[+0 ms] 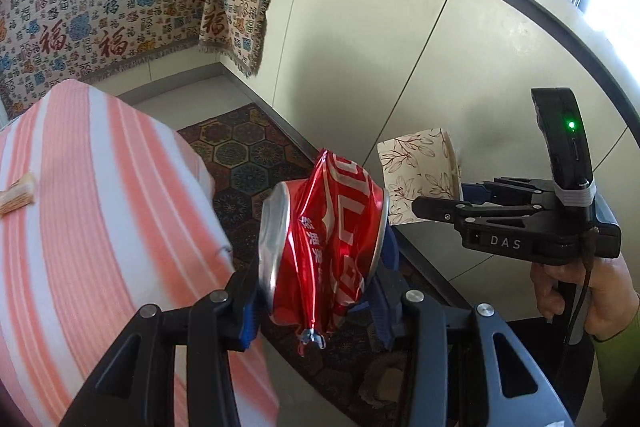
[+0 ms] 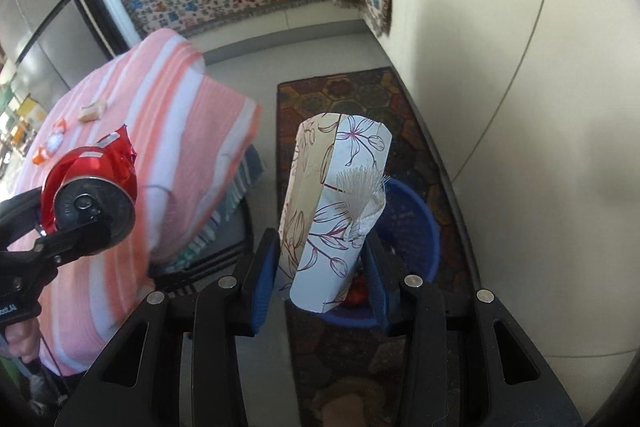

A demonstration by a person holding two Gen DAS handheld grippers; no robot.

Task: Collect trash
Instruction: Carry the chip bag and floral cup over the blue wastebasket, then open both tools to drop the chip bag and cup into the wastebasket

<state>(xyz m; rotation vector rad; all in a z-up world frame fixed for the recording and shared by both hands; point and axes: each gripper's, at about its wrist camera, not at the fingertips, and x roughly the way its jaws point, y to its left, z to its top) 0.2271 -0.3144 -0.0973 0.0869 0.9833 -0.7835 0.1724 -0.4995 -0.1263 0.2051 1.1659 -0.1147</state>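
On the pink-and-white striped cloth surface, small wrappers lie near its far left edge. The left claw pinches a crushed red aluminium can off the surface's right edge. The right claw grips a floral paper carton above a blue plastic bin. Best release the carton squarely over the bin's mouth, then bring the can across; the bin's near rim is hidden.
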